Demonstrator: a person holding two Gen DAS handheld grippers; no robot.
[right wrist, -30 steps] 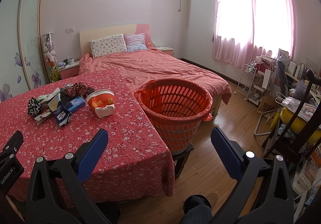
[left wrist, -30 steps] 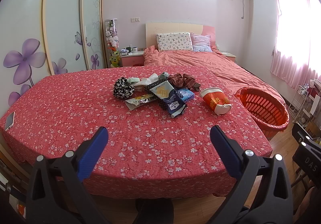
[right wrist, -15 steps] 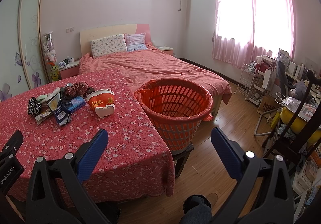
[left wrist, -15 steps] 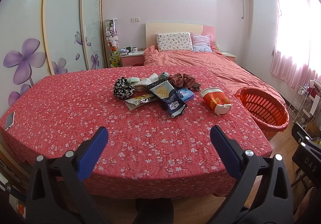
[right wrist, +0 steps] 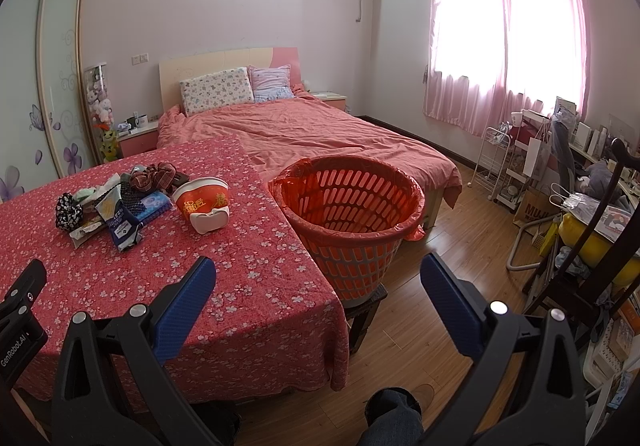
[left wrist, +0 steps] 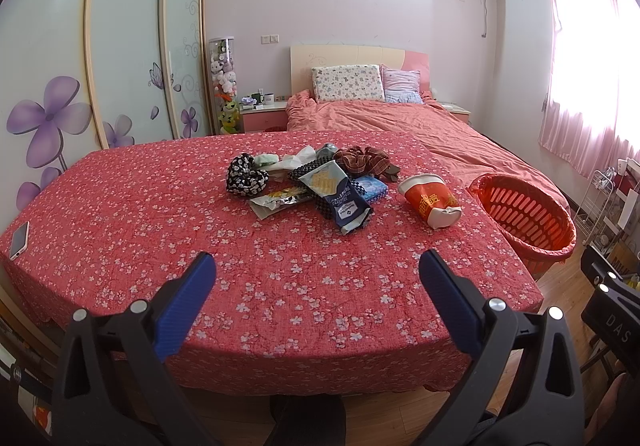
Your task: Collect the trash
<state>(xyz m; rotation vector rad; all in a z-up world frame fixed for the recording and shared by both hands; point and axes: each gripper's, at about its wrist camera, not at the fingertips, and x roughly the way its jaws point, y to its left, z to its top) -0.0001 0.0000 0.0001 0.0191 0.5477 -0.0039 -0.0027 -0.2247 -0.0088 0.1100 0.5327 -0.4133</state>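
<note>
A heap of trash lies mid-table on the red floral cloth (left wrist: 160, 230): a blue snack bag (left wrist: 338, 198), a silver wrapper (left wrist: 276, 202), a black-and-white fabric ball (left wrist: 244, 178), a plaid cloth (left wrist: 362, 162) and a small blue packet (left wrist: 372, 188). A red and white paper cup (left wrist: 432, 202) lies on its side to the right, also in the right wrist view (right wrist: 204, 204). An orange basket (right wrist: 352, 222) lined with a red bag stands beside the table's right edge. My left gripper (left wrist: 316, 286) is open, empty, near the table's front edge. My right gripper (right wrist: 316, 286) is open, empty, facing the basket.
A phone (left wrist: 19, 240) lies at the table's left edge. A bed with a pink cover (right wrist: 320, 126) stands behind table and basket. The basket sits on a dark stool (right wrist: 366, 304) on wooden floor. A cluttered rack, chair and bags (right wrist: 560, 182) fill the right side.
</note>
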